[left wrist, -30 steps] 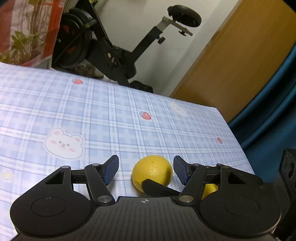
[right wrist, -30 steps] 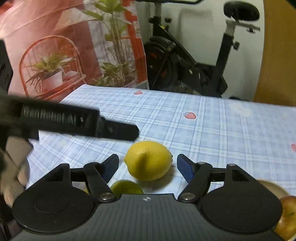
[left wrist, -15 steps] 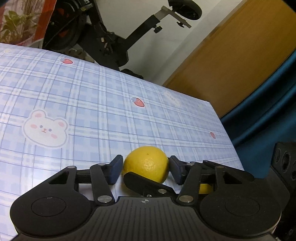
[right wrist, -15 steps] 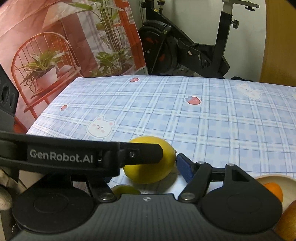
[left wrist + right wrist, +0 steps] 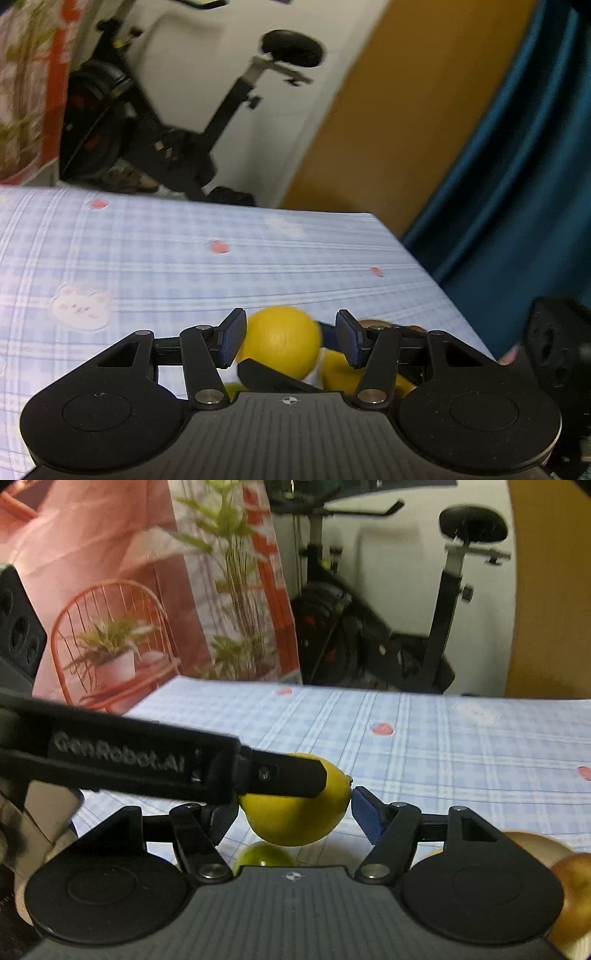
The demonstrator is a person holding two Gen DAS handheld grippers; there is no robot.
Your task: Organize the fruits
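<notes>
- A second ago the left gripper (image 5: pixel 290 332) stood wide around the lemon (image 5: pixel 280 343). Its jaws are now closing, one pad against the peel and a sliver of gap at the other.
- "GenRobot.AI" reads along the left gripper's finger, which crosses the lemon in the right wrist view.
- That finger hides one pad of the right gripper (image 5: pixel 295 818). The other pad sits at the lemon's tip, so I cannot tell if it is clamped.
- Right wrist view: one lemon, one green fruit (image 5: pixel 266 854), one apple (image 5: pixel 576 890) in a bowl (image 5: pixel 532 840), over the checked tablecloth (image 5: pixel 443 746).
</notes>
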